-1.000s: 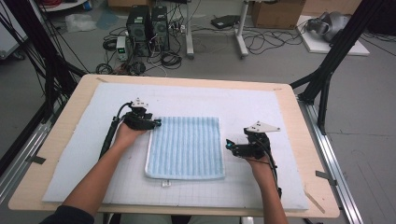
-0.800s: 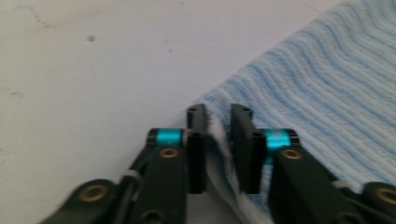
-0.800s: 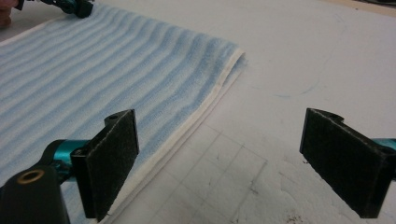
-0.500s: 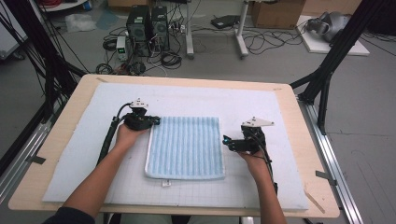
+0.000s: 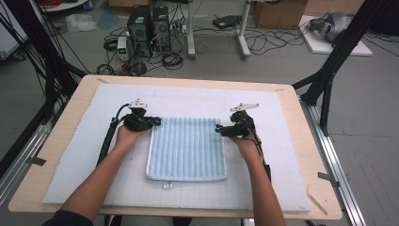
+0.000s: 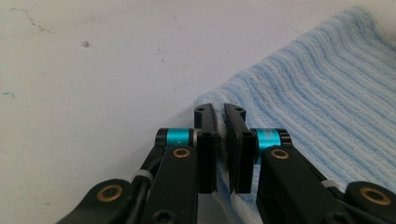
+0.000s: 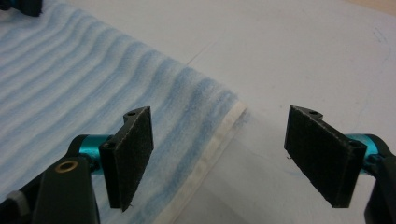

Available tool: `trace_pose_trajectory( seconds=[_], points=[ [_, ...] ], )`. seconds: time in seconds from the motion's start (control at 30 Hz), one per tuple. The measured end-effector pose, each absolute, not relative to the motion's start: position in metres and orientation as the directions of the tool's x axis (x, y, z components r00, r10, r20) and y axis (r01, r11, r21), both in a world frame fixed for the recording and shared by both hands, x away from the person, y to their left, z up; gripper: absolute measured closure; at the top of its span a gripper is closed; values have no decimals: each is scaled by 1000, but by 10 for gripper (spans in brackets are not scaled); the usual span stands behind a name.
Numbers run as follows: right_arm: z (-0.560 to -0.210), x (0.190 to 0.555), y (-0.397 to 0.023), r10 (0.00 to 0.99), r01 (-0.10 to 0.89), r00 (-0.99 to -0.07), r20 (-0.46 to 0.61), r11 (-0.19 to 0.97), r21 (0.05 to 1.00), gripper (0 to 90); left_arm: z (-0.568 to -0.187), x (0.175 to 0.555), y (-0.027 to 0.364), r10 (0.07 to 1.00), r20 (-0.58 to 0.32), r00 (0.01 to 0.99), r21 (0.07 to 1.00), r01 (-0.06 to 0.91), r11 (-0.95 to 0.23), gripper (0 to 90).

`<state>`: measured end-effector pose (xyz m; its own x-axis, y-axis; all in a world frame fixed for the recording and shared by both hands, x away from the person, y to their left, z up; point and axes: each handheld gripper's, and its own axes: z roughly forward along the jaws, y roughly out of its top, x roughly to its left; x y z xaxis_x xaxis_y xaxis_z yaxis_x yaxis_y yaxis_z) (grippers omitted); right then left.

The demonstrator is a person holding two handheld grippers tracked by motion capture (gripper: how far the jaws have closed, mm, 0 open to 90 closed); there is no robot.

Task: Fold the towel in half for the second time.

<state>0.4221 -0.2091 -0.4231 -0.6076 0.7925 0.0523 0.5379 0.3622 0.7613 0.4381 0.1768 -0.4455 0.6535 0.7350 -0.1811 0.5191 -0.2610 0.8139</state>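
Step in hand, as I judge it: take the towel (image 5: pixel 186 148) by its two far corners, probably to fold it; towel lies flat at the middle of the white mat (image 5: pixel 291 155), near edge toward the person. Left gripper (image 5: pixel 151 122) at the towel's far left corner; jaws nearly together, clamped on the corner's edge, cloth pinched between the pads (image 6: pixel 208 154). Right gripper (image 5: pixel 220 129) at the towel's far right corner; jaws have just been closing yet stand wide apart, straddling the white hem (image 7: pixel 219 140), pads not touching it. To do it well: bring the right jaws lower over the hem, close fully on the corner, then lift both corners level together. Towel: pale blue, ribbed, soft pile, rectangular, limp; mat: smooth, faintly gridded, few specks.
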Motion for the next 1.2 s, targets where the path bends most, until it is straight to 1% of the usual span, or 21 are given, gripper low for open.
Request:
trace_pose_trajectory(
  seconds=[0.13, 0.27, 0.37, 0.43, 0.47, 0.53, 0.57, 0.63, 0.77, 0.83, 0.9, 0.97, 1.03, 1.13, 1.2],
  points=[
    [-429, 436, -203, 791, 559, -610, 53, 382, 735, 267, -445, 438, 179, 734, -194, 651, 814, 525, -250, 833],
    [-434, 446, -196, 781, 570, -622, 53, 405, 715, 361, -445, 438, 180, 731, -206, 650, 814, 529, -241, 833],
    [-439, 451, -191, 779, 582, -623, 71, 402, 707, 475, -446, 439, 180, 731, -208, 651, 813, 530, -241, 833],
    [-441, 454, -189, 771, 582, -633, 65, 419, 696, 531, -447, 440, 181, 731, -213, 648, 812, 533, -236, 833],
    [-441, 454, -188, 772, 585, -632, 68, 417, 696, 595, -447, 440, 181, 732, -215, 646, 812, 535, -233, 834],
    [-440, 455, -187, 759, 585, -646, 81, 425, 691, 687, -447, 441, 181, 733, -217, 645, 812, 536, -231, 839],
    [-439, 454, -187, 751, 580, -656, 76, 437, 687, 758, -446, 441, 181, 735, -215, 643, 814, 534, -229, 840],
    [-437, 454, -185, 745, 560, -666, 47, 458, 690, 808, -444, 444, 183, 735, -228, 638, 817, 536, -213, 841],
    [-433, 455, -183, 764, 542, -645, 11, 446, 712, 831, -434, 451, 183, 745, -216, 632, 834, 516, -196, 842],
    [-428, 458, -183, 784, 531, -620, -2, 422, 734, 831, -429, 457, 183, 753, -233, 616, 835, 523, -170, 843],
    [-421, 462, -183, 801, 513, -598, -16, 398, 761, 831, -422, 463, 182, 760, -223, 610, 848, 506, -158, 844],
    [-415, 461, -184, 814, 469, -579, -41, 374, 800, 831, -416, 466, 182, 759, -233, 607, 865, 486, -123, 843],
    [-413, 461, -187, 819, 470, -574, -22, 351, 810, 828, -413, 466, 182, 751, -245, 613, 875, 473, -100, 843],
    [-413, 461, -193, 816, 482, -579, 7, 334, 810, 825, -412, 463, 180, 740, -236, 630, 874, 471, -123, 841],
    [-411, 459, -193, 814, 475, -581, 6, 333, 815, 825, -410, 461, 180, 739, -227, 634, 874, 467, -132, 841]
  ],
)
